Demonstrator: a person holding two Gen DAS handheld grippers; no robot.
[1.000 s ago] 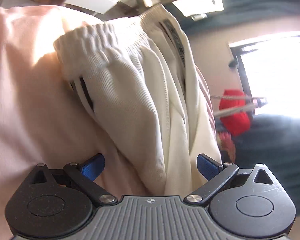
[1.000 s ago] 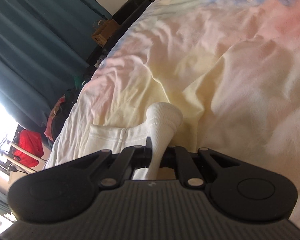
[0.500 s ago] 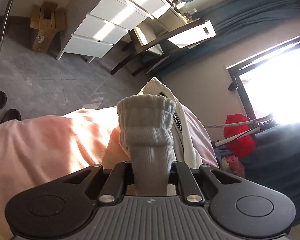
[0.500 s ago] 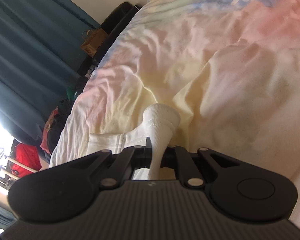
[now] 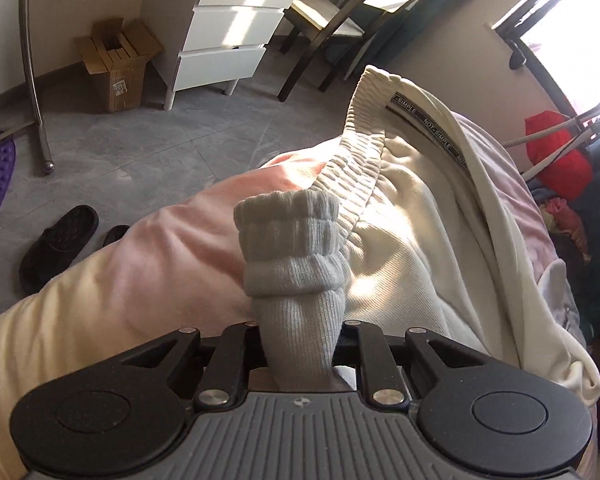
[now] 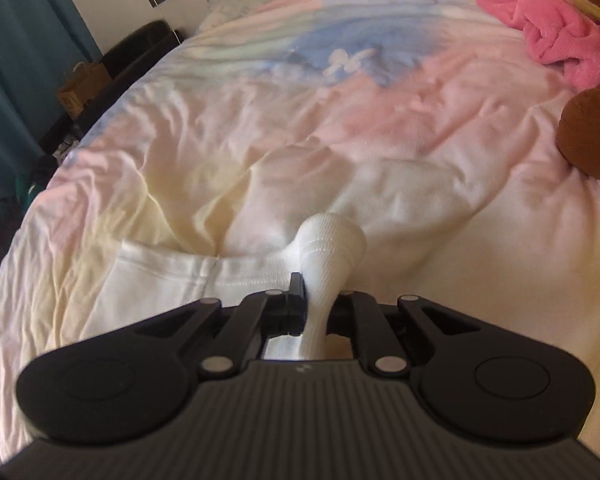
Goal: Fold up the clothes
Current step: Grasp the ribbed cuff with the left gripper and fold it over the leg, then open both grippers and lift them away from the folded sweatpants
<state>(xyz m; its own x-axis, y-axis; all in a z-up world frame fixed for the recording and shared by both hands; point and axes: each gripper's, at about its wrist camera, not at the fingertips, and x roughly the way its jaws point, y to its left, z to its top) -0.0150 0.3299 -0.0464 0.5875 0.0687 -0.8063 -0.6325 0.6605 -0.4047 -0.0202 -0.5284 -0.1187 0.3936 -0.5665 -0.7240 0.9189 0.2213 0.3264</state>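
A cream ribbed garment with an elastic waistband (image 5: 412,216) lies on the pastel bedcover (image 5: 112,280) at the bed's edge. My left gripper (image 5: 298,344) is shut on a bunched fold of its waistband (image 5: 292,256), which sticks up between the fingers. In the right wrist view my right gripper (image 6: 320,312) is shut on a bunched hem of the same cream garment (image 6: 332,244); the rest of the cloth (image 6: 172,276) lies flat on the bedcover (image 6: 300,132) to the left.
White drawers (image 5: 228,28), a cardboard box (image 5: 116,60), a chair (image 5: 340,12) and black slippers (image 5: 56,244) stand on the grey floor beyond the bed. A pink fluffy cloth (image 6: 540,20) and a brown plush (image 6: 592,136) lie at the bed's far right.
My left gripper was open around the waistband a second ago; it has shut on it and pulled back. My right gripper keeps its hold and has tilted up toward the head of the bed.
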